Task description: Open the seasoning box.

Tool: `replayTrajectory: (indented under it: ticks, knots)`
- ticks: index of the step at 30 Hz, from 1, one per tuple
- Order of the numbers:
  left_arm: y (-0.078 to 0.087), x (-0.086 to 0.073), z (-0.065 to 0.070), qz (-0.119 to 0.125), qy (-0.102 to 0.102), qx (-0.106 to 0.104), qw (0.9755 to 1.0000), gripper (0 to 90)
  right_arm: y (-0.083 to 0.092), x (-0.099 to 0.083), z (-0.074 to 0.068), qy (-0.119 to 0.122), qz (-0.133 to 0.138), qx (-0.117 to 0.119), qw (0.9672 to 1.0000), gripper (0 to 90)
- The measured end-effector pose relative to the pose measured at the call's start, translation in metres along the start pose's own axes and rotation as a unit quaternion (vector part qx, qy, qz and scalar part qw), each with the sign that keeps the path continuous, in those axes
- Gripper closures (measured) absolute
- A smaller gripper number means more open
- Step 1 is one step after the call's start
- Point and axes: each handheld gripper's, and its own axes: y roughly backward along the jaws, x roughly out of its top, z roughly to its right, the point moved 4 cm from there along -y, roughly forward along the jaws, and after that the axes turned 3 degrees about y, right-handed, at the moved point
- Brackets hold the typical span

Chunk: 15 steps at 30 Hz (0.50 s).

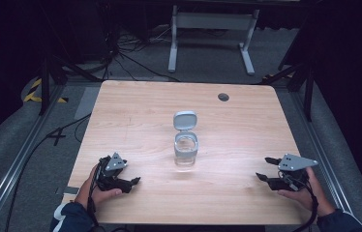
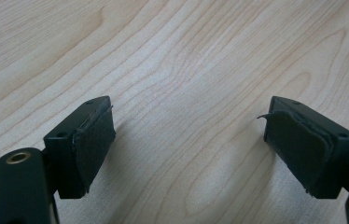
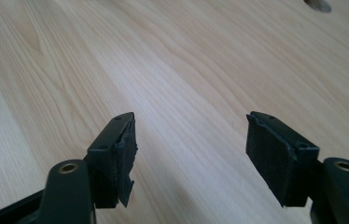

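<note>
— What worries us here? The clear container (image 1: 186, 153) stands alone near the middle of the table (image 1: 135, 104), its grey lid (image 1: 185, 120) flipped open and standing up behind the rim.

— It looks light and see-through, so we judge it could slide or tip if one gripper pushes it from a single side. The raised lid is another risk: a jaw coming in from the far side could catch it and knock the whole thing over. We cannot tell whether there is anything inside.

— And the pads?

— In the right gripper view the left-hand pad (image 3: 125, 158) is frayed and peeling at its edge; in the left gripper view the right-hand pad (image 2: 298, 144) curls away at its top corner. We think worn pads may grip smooth plastic poorly.

— How do we stand now?

— The left gripper (image 1: 129, 182) rests low at the near left of the table, held in the left hand (image 1: 98, 192), its jaws pointing right towards the centre. The right gripper (image 1: 266, 169) sits at the near right in the right hand (image 1: 306, 192), pointing left. Both are well apart from the container.

— And the tongs?

— Both pairs stand wide apart with nothing between them but bare wood.
</note>
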Motion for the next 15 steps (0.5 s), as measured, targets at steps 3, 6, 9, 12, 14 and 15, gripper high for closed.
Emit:
replayTrajectory:
  ticks: [3,6,9,12,14,15]
  knots:
    - [0.000,0.000,0.000,0.000,0.000,0.000,1.0000,16.5,0.005,-0.014,0.003,-0.009,0.004,-0.012,0.9999,33.1]
    - [0.000,0.000,0.000,0.000,0.002,-0.001,1.0000,16.5,0.008,-0.036,0.007,-0.038,0.004,-0.018,0.9991,33.3]
    - [0.000,0.000,0.000,-0.001,0.000,-0.001,1.0000,16.5,0.009,-0.050,0.011,-0.062,-0.003,-0.014,0.9980,33.0]
    - [0.000,0.000,0.000,0.000,0.000,0.000,1.0000,16.5,0.010,-0.059,0.015,-0.083,-0.011,-0.017,0.9964,28.7]
    - [0.000,0.000,0.000,0.000,0.000,0.000,1.0000,16.5,0.008,-0.064,0.016,-0.098,-0.015,-0.005,0.9951,28.2]
    - [0.000,0.000,0.000,0.000,0.000,0.000,1.0000,16.5,0.007,-0.068,0.017,-0.098,-0.016,-0.008,0.9951,25.4]
